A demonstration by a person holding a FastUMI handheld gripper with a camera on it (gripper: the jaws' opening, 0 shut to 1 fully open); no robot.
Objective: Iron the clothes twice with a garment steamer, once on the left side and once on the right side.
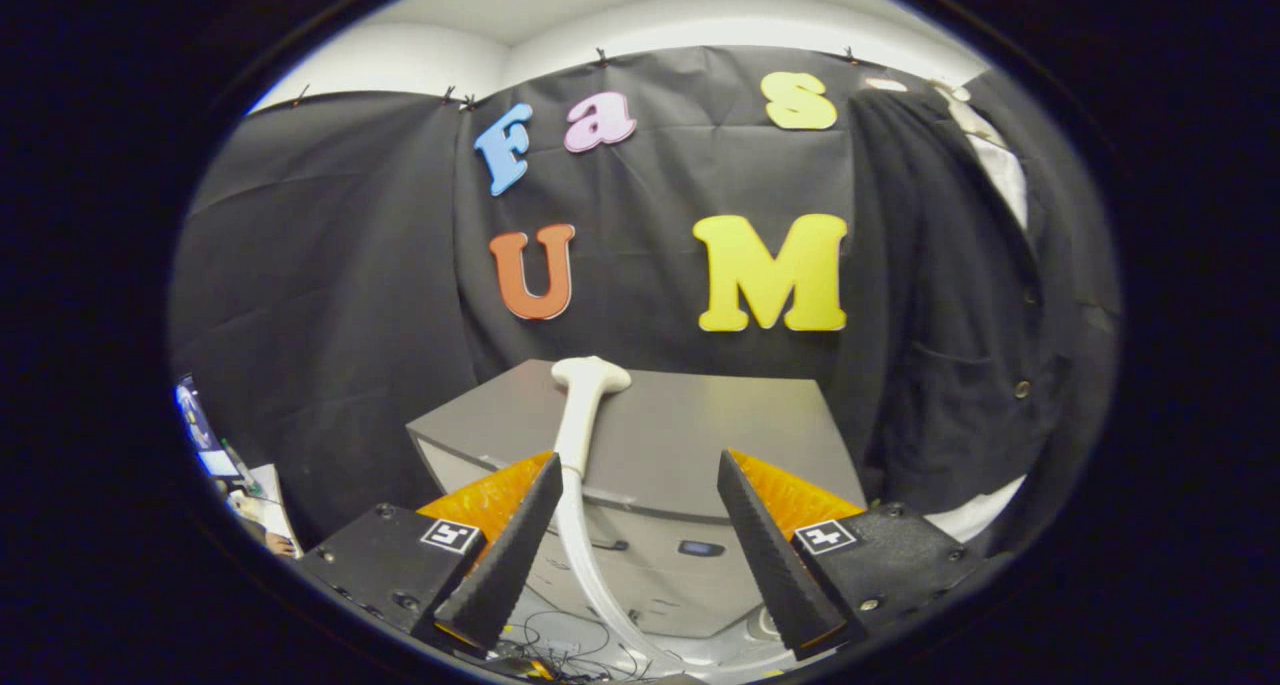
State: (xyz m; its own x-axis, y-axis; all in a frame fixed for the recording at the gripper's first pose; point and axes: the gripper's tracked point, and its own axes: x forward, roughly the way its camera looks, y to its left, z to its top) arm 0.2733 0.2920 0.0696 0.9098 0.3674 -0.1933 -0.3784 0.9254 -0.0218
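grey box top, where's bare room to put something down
The grey box top is bare between the steamer head and the hanging dark jacket. The steamer's handle and hose crowd its near-left edge, beside one finger of the open tongs. Cables clutter the space below.

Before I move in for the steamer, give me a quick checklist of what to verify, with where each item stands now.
1. Claw open wide enough for the handle: ok, fingers spread apart with nothing between them.
2. Steamer head reachable: ok, it lies on the grey cabinet, just ahead of the fingers.
3. Claw lined up with the handle: not ok, the handle runs close beside the left finger, not centred.
4. Hose free to follow: cannot tell, it curves down beneath the claw.
5. Dark jacket hung ready: ok, it hangs to the cabinet's right.
6. Steamer switched on: cannot tell.
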